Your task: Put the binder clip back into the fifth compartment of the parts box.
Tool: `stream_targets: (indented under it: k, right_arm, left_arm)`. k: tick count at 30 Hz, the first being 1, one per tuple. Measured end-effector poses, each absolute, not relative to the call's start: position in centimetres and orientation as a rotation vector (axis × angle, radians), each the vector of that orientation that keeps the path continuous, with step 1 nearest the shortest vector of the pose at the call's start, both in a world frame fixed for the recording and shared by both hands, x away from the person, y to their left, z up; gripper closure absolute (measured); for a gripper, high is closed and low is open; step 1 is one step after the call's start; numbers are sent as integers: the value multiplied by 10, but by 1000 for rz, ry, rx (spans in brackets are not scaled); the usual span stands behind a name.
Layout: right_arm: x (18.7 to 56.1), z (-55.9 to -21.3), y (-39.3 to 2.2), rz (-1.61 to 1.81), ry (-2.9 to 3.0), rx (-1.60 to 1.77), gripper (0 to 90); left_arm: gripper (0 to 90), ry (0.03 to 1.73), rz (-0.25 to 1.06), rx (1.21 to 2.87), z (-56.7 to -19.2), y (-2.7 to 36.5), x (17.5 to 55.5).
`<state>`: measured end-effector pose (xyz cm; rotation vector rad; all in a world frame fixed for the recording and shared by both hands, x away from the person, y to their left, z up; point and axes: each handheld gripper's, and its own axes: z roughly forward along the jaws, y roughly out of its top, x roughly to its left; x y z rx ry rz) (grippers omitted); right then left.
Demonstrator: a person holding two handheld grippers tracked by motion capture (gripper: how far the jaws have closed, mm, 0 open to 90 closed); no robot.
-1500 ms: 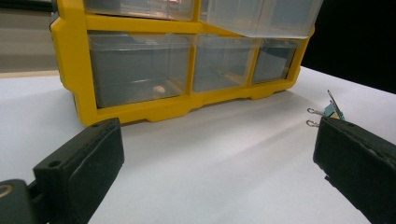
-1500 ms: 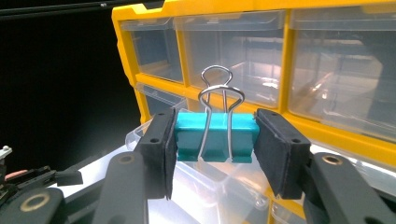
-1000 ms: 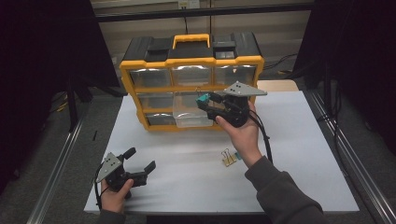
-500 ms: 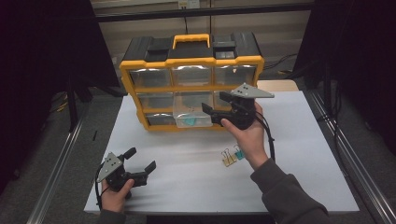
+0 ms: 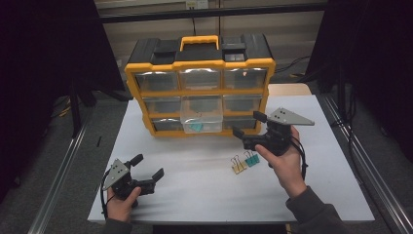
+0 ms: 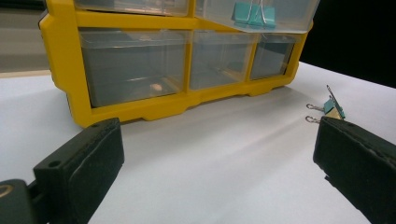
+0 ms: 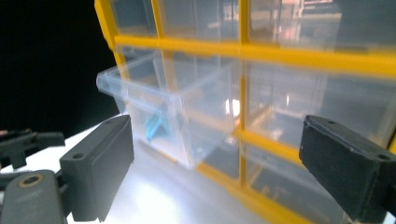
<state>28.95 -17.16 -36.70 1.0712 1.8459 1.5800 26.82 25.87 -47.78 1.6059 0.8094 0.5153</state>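
A yellow and black drawer organizer (image 5: 199,63) stands at the back of the white table (image 5: 204,195). Its clear middle drawer (image 5: 201,116) is pulled out, and a teal binder clip (image 5: 196,126) lies inside it. My right gripper (image 5: 247,124) hovers to the right of that drawer; its jaws have just been opening and nothing is between them. On the table below it lie a yellow clip (image 5: 238,165) and a teal clip (image 5: 252,160). My left gripper (image 5: 147,165) rests open at the front left. In the right gripper view the open gripper (image 7: 217,126) faces the drawer (image 7: 154,98).
The organizer's other drawers (image 6: 135,65) are pushed in. In the left gripper view the open left gripper (image 6: 217,126) frames bare table, with the loose clips (image 6: 334,107) at the right. Dark floor and metal rails (image 5: 58,190) flank the table.
The right gripper let the teal clip go into the pulled-out drawer, opened, and moved right and down, away from the drawer. The left gripper has stayed put.
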Motion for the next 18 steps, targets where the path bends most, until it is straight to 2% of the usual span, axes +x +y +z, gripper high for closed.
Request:
stream_targets:
  k: [9,18]
  right_arm:
    - [282,-401,-183,1560,1854,1129,37]
    - [279,-425,-191,1491,1896,1176,41]
  left_arm:
    - [19,812,515,1601,-478,258,268]
    - [19,809,515,1606,-478,258,268]
